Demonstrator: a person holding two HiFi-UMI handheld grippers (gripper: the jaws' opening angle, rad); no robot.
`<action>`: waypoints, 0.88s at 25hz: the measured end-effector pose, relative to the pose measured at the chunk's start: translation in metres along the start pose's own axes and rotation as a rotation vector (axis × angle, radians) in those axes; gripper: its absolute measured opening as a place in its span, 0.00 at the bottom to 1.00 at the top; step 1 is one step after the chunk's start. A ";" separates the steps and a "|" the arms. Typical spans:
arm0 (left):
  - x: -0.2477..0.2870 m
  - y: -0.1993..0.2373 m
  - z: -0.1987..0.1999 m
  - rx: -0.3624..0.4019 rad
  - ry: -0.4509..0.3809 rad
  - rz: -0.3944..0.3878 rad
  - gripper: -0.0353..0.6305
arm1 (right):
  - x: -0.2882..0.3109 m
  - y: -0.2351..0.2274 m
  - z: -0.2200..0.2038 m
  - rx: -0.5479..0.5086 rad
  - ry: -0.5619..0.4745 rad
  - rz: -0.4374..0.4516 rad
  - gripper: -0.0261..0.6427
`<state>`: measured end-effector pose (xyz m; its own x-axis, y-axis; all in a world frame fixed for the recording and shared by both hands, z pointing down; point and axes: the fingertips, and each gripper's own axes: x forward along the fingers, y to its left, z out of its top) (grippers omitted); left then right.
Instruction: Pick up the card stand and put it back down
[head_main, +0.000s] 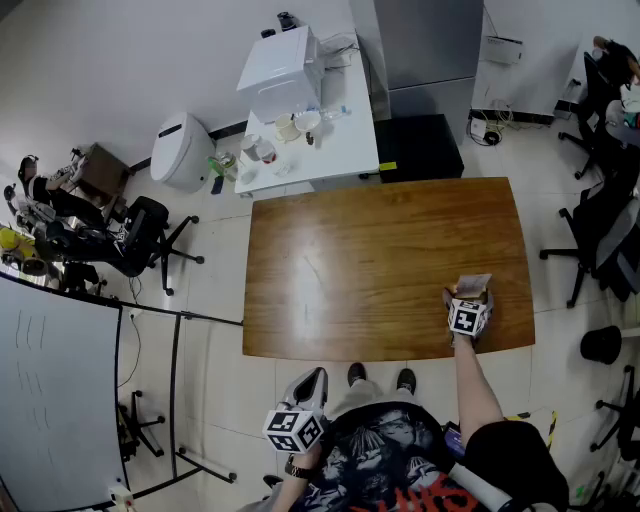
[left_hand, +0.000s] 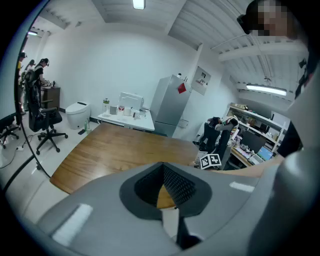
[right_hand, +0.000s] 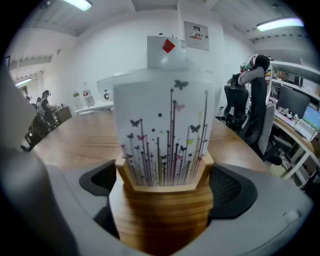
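Straddling the stand (right_hand: 162, 145) at the table's (head_main: 380, 250) four o'clock, right gripper (right_hand: 164, 189) fingers gape, seemingly unclamped; next, squeeze and lift. Left gripper (left_hand: 162, 172) fingers together, idle.

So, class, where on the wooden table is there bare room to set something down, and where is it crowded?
Nearly the whole wooden table is bare: the left half, the middle and the far edge toward the white desk. The only occupied spot is the near right corner, where the card stand sits between the jaws of the right claw.
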<state>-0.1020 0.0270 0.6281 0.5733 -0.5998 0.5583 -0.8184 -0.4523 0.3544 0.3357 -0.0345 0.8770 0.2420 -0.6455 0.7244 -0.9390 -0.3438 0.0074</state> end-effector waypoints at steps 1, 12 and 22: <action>0.001 0.000 0.001 0.003 0.002 -0.004 0.05 | 0.002 0.002 0.003 0.005 0.020 -0.001 0.86; 0.017 -0.008 0.004 0.000 -0.001 -0.071 0.05 | -0.126 0.015 0.049 -0.045 -0.214 0.025 0.83; 0.025 -0.006 0.069 0.039 -0.104 -0.137 0.05 | -0.327 0.026 0.166 -0.100 -0.519 0.007 0.83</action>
<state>-0.0798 -0.0313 0.5882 0.6820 -0.5949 0.4253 -0.7313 -0.5585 0.3915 0.2727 0.0548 0.5262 0.3011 -0.9091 0.2879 -0.9536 -0.2881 0.0878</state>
